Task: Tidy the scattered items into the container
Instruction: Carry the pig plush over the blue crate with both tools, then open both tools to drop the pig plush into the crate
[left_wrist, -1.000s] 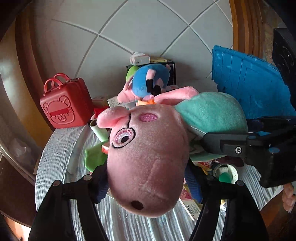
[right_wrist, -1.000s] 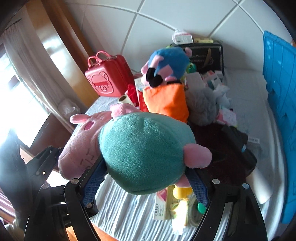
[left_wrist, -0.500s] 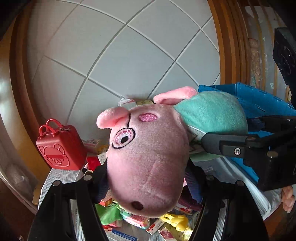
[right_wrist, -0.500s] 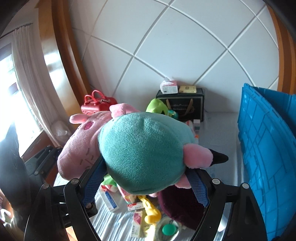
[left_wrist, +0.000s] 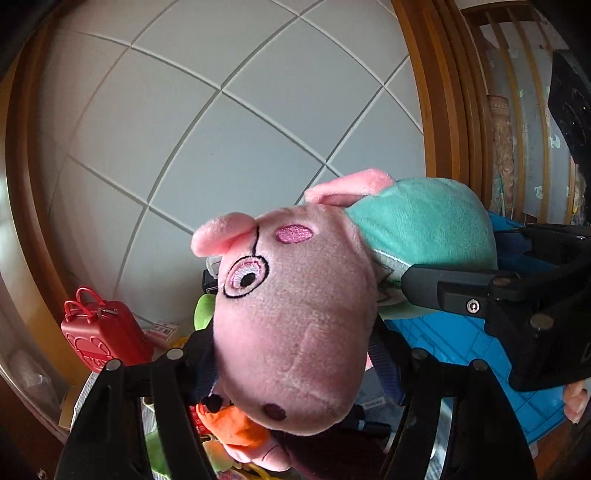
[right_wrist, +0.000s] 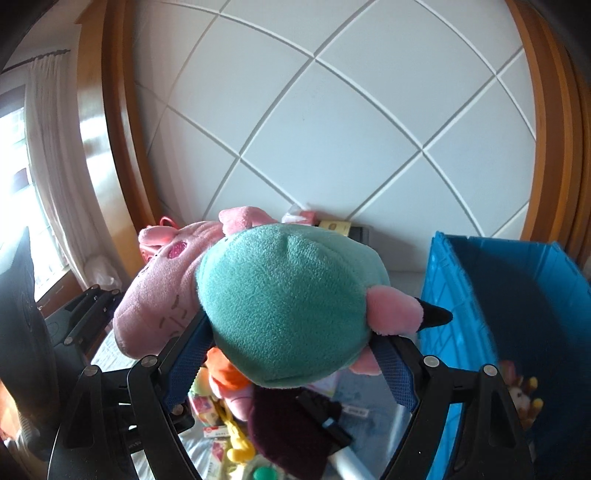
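Left gripper (left_wrist: 295, 354) clamped on pig (left_wrist: 291, 332) at the pink head; right gripper (right_wrist: 291, 354) clamped on its teal body (right_wrist: 288, 302). Held aloft between both, clear of the clutter (right_wrist: 236, 402) underneath. Blue crate (right_wrist: 517, 280) at three o'clock in the right view, open, a small toy (right_wrist: 521, 391) already inside. To finish well: swing both grippers together toward three o'clock, keep head and body level, clear the near rim before lowering, then open both at once over the floor of the crate. Red case (left_wrist: 99, 332) at eight o'clock in the left view, against the tiled wall (left_wrist: 229, 129).
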